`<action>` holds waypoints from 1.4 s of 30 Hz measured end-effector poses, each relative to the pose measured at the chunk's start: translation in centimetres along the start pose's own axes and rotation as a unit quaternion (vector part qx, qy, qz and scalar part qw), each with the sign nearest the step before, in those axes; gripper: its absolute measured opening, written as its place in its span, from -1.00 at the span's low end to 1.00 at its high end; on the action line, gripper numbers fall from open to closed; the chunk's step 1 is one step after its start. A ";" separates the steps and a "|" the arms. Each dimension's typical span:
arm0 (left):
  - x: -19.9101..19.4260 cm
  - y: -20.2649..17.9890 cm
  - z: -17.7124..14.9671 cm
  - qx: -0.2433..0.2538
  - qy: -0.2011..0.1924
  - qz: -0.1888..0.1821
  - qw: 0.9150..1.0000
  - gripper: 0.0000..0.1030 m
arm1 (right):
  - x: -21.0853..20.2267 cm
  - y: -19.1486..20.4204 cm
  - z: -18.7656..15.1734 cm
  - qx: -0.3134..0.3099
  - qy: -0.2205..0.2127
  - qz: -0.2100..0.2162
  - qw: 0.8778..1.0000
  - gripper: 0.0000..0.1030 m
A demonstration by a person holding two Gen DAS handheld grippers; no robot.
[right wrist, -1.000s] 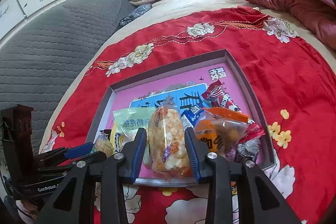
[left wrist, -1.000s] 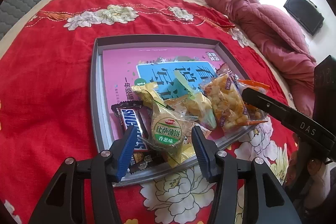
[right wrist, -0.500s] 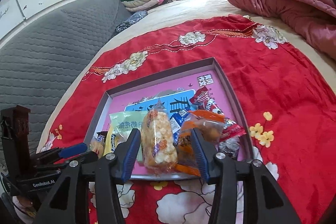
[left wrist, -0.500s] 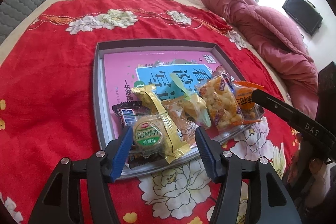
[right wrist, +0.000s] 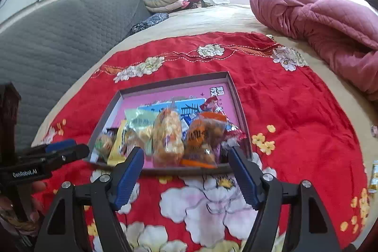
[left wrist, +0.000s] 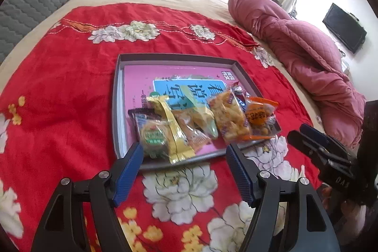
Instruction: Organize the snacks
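- Both jaws are seen spread wide, having just been opening, nothing between them: left gripper (left wrist: 184,157), right gripper (right wrist: 186,157).
- Snack packets (left wrist: 203,119) are piled at the grey tray's (left wrist: 115,96) six-o'clock edge.
- Tray is laid on a red floral blanket (left wrist: 59,77).

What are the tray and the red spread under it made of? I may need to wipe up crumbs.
The tray looks like matte grey cardboard, probably a box lid: thin folded walls, printed pink panel inside. The red spread looks like plush fabric with a soft sheen, creases and flower patterns; the exact fibre is unclear.
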State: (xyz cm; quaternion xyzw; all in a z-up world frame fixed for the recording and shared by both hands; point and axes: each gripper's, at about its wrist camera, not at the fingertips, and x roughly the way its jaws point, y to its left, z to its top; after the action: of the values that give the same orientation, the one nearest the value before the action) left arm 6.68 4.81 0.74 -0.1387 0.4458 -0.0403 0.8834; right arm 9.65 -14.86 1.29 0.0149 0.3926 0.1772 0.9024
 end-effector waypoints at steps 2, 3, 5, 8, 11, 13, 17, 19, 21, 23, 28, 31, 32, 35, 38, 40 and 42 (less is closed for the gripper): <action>-0.5 -0.5 -0.5 -0.003 0.000 0.007 1.000 0.44 | -0.6 0.1 -0.4 0.002 0.003 -0.002 1.000 0.45; -0.7 -0.7 -0.7 -0.005 0.000 0.012 1.000 0.44 | -0.9 0.1 -0.8 0.006 0.007 0.002 1.000 0.47; -1.1 -1.1 -1.3 -0.008 0.003 0.017 1.000 0.45 | -1.3 0.4 -1.4 0.006 0.013 0.003 1.000 0.55; -1.4 -1.6 -2.4 -0.004 0.012 0.028 1.000 0.45 | -1.8 0.6 -2.5 0.004 0.021 -0.007 1.000 0.58; -1.7 -2.0 -3.5 -0.001 0.022 0.036 0.999 0.45 | -2.1 0.7 -3.4 0.008 0.031 -0.017 0.999 0.58; -1.7 -2.2 -3.9 -0.003 0.027 0.035 0.999 0.45 | -2.3 0.7 -3.8 0.006 0.035 -0.022 0.999 0.58; -1.7 -2.7 -4.6 0.002 0.035 0.035 0.999 0.45 | -2.7 0.7 -4.4 0.003 0.037 -0.025 0.999 0.59; -1.8 -2.9 -4.8 0.001 0.036 0.035 0.999 0.45 | -2.8 0.7 -4.6 0.002 0.039 -0.027 0.999 0.59; -1.9 -3.0 -4.9 0.001 0.035 0.036 0.999 0.45 | -3.0 0.8 -4.7 0.001 0.040 -0.027 0.999 0.59; -2.0 -3.1 -5.1 0.002 0.035 0.037 0.999 0.45 | -3.1 0.9 -4.7 -0.003 0.038 -0.029 0.999 0.59; -2.1 -3.1 -5.2 0.000 0.036 0.037 0.999 0.45 | -3.2 1.2 -4.8 -0.011 0.039 -0.034 0.999 0.60; -2.1 -3.1 -5.2 -0.001 0.034 0.036 0.999 0.45 | -3.2 1.3 -4.8 -0.015 0.040 -0.035 0.998 0.60; -2.2 -3.1 -5.2 -0.001 0.034 0.036 0.999 0.45 | -3.3 1.3 -4.8 -0.016 0.040 -0.035 0.998 0.60; -2.2 -3.0 -5.2 -0.003 0.033 0.035 0.999 0.45 | -3.3 1.4 -4.9 -0.018 0.041 -0.037 0.998 0.60; -2.3 -3.0 -5.2 -0.003 0.032 0.035 0.999 0.45 | -3.3 1.3 -5.0 -0.018 0.041 -0.037 0.998 0.60; -2.3 -3.0 -5.2 -0.003 0.033 0.035 0.999 0.45 | -3.2 1.3 -5.0 -0.017 0.043 -0.038 0.998 0.60; -2.3 -3.1 -5.2 -0.002 0.033 0.035 0.999 0.45 | -3.2 1.3 -5.0 -0.018 0.044 -0.039 0.998 0.60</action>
State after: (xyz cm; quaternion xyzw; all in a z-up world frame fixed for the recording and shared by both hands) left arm 1.33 1.23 0.45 -0.1235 0.4794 -0.0130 0.8688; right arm 3.66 -15.30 0.31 -0.0245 0.4285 0.1490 0.8908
